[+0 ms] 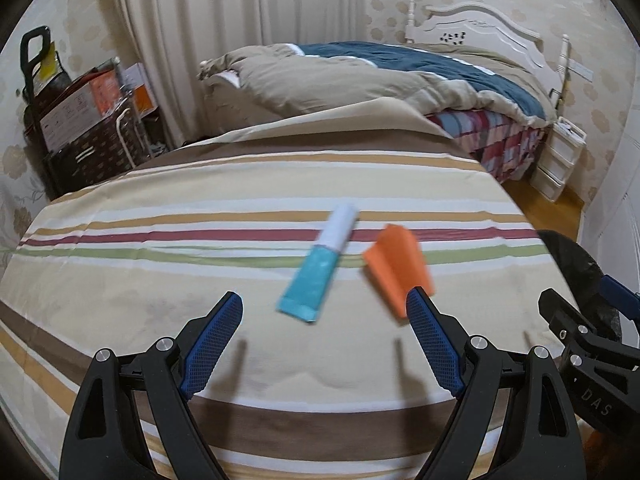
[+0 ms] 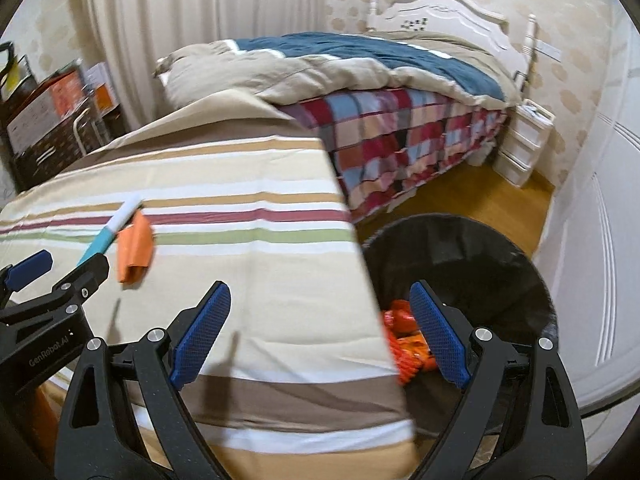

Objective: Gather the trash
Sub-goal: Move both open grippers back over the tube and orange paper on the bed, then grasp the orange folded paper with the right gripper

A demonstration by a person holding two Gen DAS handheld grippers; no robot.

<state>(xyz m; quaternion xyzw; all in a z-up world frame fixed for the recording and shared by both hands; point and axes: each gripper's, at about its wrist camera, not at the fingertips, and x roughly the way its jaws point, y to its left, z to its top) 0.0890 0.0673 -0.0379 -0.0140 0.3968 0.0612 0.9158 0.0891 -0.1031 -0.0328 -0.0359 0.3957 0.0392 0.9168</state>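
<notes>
A teal and white tube [image 1: 318,268] lies on the striped cloth [image 1: 160,280], with a folded orange paper [image 1: 396,266] just to its right. My left gripper [image 1: 325,305] hovers open just short of both, its right finger overlapping the paper's near corner in the picture. In the right wrist view the tube [image 2: 114,226] and the orange paper [image 2: 136,246] sit at far left beyond the left gripper [image 2: 60,268]. My right gripper [image 2: 320,294] is open and empty over the cloth's right edge and a black trash bin [image 2: 500,264] that holds orange wrappers [image 2: 404,338].
Behind the striped surface stands a bed [image 1: 400,76] with a beige and blue quilt [image 2: 340,64] and a white headboard [image 1: 480,28]. A white drawer unit [image 2: 520,140] stands by the bed. Boxes and a dark basket [image 1: 88,128] crowd the left wall. Wooden floor [image 2: 472,200] shows at right.
</notes>
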